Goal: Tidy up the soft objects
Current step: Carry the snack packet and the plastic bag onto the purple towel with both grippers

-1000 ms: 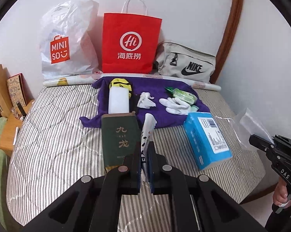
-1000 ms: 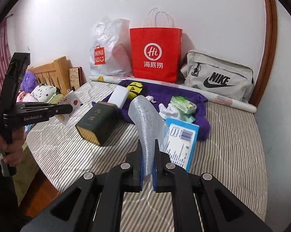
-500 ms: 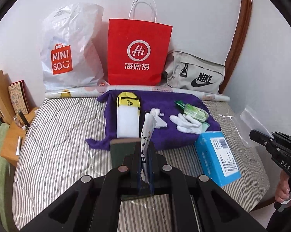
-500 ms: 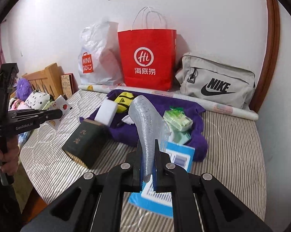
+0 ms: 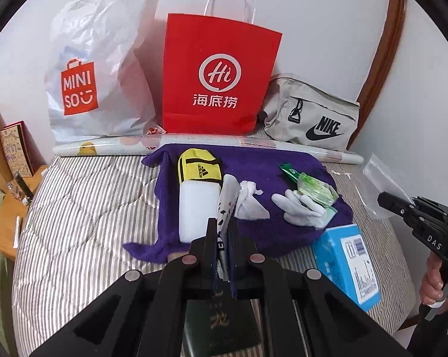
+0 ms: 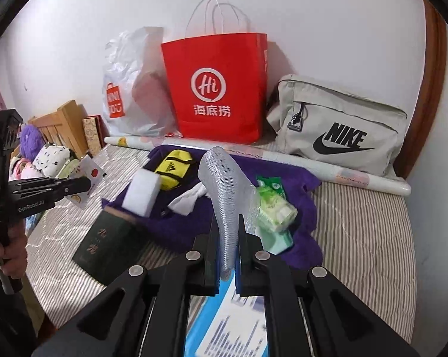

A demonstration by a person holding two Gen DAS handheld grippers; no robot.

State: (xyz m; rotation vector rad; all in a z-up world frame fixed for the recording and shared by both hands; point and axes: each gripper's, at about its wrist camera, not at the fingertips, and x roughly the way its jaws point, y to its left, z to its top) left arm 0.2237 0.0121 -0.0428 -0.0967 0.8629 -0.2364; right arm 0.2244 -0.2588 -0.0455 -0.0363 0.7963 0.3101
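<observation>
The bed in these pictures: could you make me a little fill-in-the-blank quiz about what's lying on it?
1. The bag with white handles is ____.
2. The yellow pouch lies on a ____ towel.
3. The grey bag bears the word ____.
4. The right tongs are shut on a clear ____ bag.

Missing words: red; purple; NIKE; plastic

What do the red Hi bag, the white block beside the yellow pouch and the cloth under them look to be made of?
Red bag: probably matte paper, going by its crisp folds and thin white cord handles. White block: likely foam or sponge, with a plain matte face and soft edges, though that is not certain. Purple cloth: soft fabric, perhaps terry or fleece, shown by its fuzzy nap and loose rumpled corners.
</observation>
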